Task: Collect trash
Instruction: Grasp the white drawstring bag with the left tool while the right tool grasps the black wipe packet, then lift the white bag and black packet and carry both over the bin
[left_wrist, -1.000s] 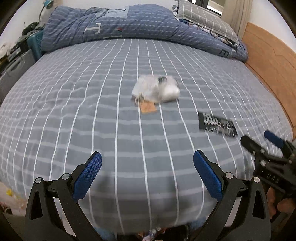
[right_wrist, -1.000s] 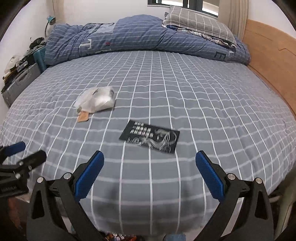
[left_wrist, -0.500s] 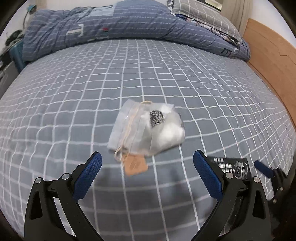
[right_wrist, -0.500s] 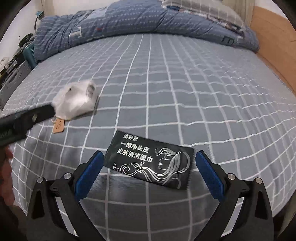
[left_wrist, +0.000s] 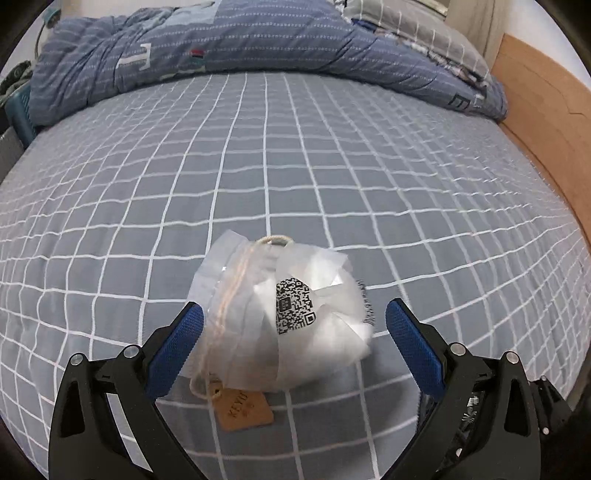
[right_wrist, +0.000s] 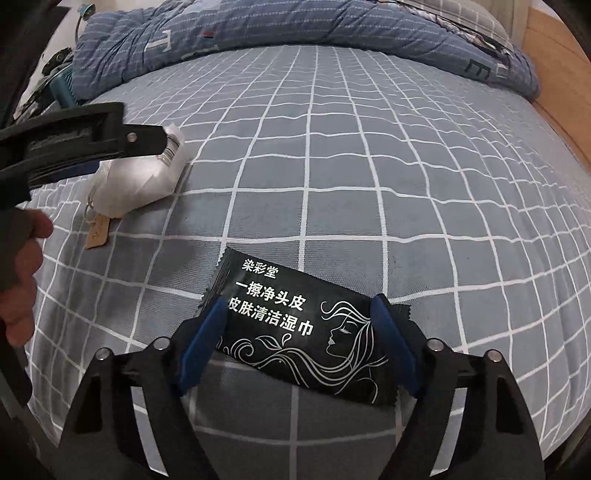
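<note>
A: Where does the trash lie?

B: Two pieces lie on the bed (left_wrist: 332, 177), which is covered by a grey sheet with a white grid. One is a crumpled clear plastic bag (left_wrist: 284, 317) with white wadding inside, a QR label and a brown card tag (left_wrist: 245, 410) on a string. It sits near the bed's near edge. The other is a flat black foil sachet (right_wrist: 303, 328) printed with white characters and a line drawing of a woman's head, also by the near edge, to the right of the bag as the right wrist view shows.

A: And the left gripper (left_wrist: 293, 334)?

B: Its blue fingers (left_wrist: 177, 347) stand wide on either side of the plastic bag, low over the sheet. The left one is just beside the bag; the right one is clear of it.

A: The right gripper (right_wrist: 297, 332)?

B: Its fingers (right_wrist: 201, 343) are closing with the sachet between them, one at each short end. I cannot tell whether the pads press it.

A: Anything else?

B: A rumpled blue striped quilt (left_wrist: 221, 48) lies along the far edge, and a wooden board (left_wrist: 543, 122) runs along the right side.
</note>
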